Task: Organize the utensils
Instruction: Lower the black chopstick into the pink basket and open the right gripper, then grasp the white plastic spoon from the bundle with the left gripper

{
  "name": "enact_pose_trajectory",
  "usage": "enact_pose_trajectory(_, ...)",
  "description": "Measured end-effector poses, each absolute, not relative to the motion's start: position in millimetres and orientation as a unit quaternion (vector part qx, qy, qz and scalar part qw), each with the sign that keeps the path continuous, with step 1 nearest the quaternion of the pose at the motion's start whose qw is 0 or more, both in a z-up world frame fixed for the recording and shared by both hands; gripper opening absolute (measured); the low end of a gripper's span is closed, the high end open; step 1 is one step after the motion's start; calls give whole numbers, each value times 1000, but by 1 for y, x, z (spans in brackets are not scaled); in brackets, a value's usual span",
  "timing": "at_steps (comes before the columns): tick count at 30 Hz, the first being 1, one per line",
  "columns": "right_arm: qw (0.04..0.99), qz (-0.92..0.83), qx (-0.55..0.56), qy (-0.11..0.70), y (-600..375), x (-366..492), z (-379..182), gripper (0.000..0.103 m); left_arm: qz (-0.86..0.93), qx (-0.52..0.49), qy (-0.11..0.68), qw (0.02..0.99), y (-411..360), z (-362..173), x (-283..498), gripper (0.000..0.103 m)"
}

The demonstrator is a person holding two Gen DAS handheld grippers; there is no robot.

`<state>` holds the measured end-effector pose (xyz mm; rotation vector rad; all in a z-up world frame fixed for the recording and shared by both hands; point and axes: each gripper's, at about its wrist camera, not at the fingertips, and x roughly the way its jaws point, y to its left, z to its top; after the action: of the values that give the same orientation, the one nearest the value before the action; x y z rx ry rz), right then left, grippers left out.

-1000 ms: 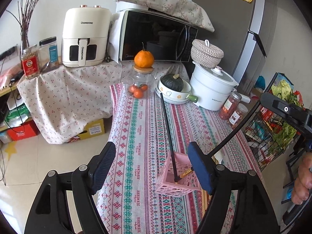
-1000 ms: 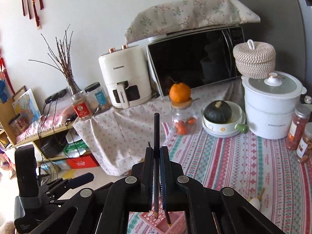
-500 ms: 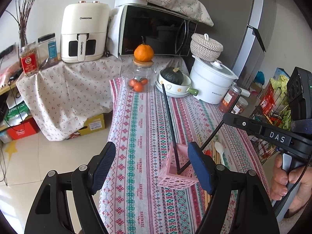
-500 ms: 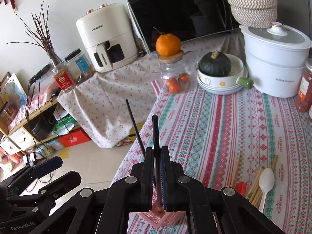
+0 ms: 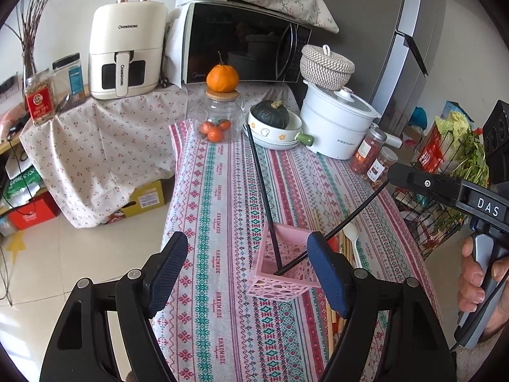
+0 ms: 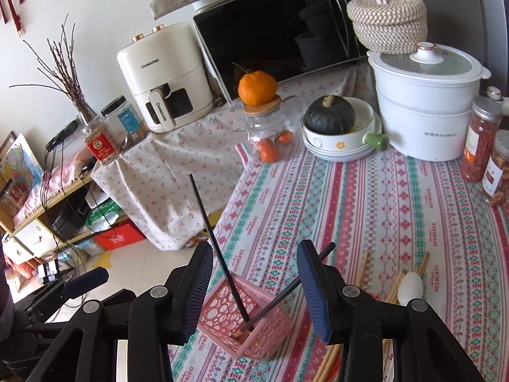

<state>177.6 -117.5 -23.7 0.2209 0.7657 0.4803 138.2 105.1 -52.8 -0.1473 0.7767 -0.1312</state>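
A pink perforated holder (image 5: 281,269) (image 6: 246,318) stands on the patterned tablecloth (image 5: 222,210). Two black chopsticks lean in it: one (image 5: 262,200) (image 6: 218,245) tilts left, the other (image 5: 337,226) (image 6: 286,289) tilts right. My right gripper (image 6: 254,289) is open just above the holder, jaws either side of the sticks, holding nothing. It also shows at the right of the left wrist view (image 5: 445,187). My left gripper (image 5: 245,269) is open and empty, left of the holder. Wooden chopsticks (image 6: 394,280) and a white spoon (image 6: 410,288) lie on the cloth to the right.
At the table's far end stand a glass jar with an orange on top (image 5: 221,108), a bowl with a squash (image 5: 273,121), a white cooker (image 5: 337,127) and two spice jars (image 5: 369,152). The table's left edge drops to the floor. A wire vegetable rack (image 5: 445,172) stands right.
My right gripper opened and let go of the second black chopstick, which now leans in the pink holder. The gripper tilted down towards the holder.
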Motion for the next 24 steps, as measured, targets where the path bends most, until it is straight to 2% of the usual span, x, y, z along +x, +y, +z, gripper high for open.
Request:
enact_pose_trajectory(5,898,221,106,365,-139,165,-17,73,-78,-63,382,919,93,-50,133,80)
enact_pose_trajectory(8,905,206,95,360,-154,153,-13,86,-92,-55,384,917,81,-48,126,84)
enact_pose_trajectory(12,911,180,81,362,-177,139,-15,95,-116,-35,387,914,58,-46,115,86)
enact_pose_trajectory(24,899,106,72,418,-250,116,-53,97,-193,56,433,879,-47,-79,93,86)
